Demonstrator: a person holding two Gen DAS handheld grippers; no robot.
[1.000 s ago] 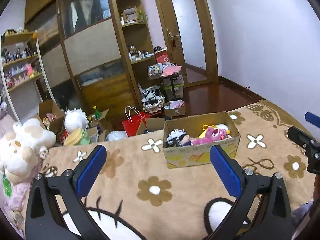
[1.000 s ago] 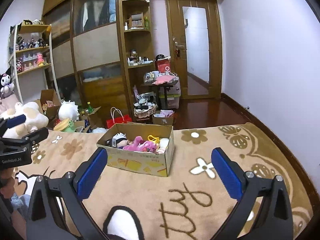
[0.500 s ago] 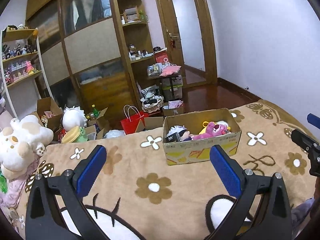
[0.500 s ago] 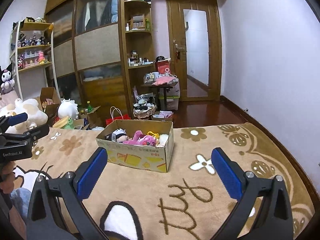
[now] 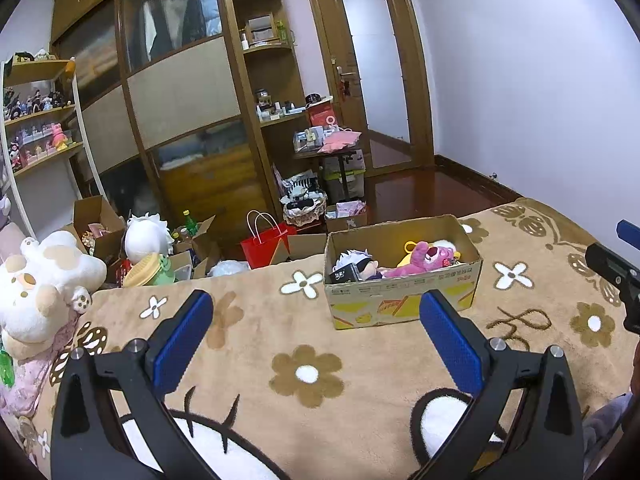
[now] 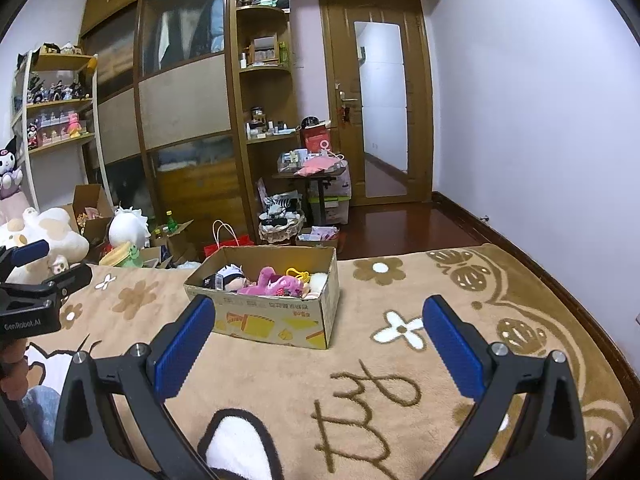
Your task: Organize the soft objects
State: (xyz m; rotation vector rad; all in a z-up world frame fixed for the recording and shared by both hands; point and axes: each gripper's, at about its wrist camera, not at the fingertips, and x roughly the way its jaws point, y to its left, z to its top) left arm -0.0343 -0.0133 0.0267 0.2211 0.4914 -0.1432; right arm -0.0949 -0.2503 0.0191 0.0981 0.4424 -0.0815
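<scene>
A cardboard box (image 5: 404, 304) stands on the tan flowered blanket (image 5: 312, 376). It holds a pink plush bear (image 5: 424, 258), a white-haired doll (image 5: 354, 266) and a yellow toy. The box also shows in the right wrist view (image 6: 272, 320), with the pink plush (image 6: 276, 282) inside. My left gripper (image 5: 316, 340) is open and empty, held above the blanket in front of the box. My right gripper (image 6: 316, 340) is open and empty, in front of the box and to its right.
A large white and tan plush (image 5: 36, 288) lies at the blanket's left edge. Beyond the bed are open boxes, a white plush head (image 5: 144, 236), a red bag (image 5: 266, 244), wooden wardrobes and a door (image 5: 376, 92). The blanket's right edge (image 6: 560, 292) drops to the wood floor.
Both grippers have drawn back and risen a little, so the box sits slightly farther off in both views. Both stay open and empty.
</scene>
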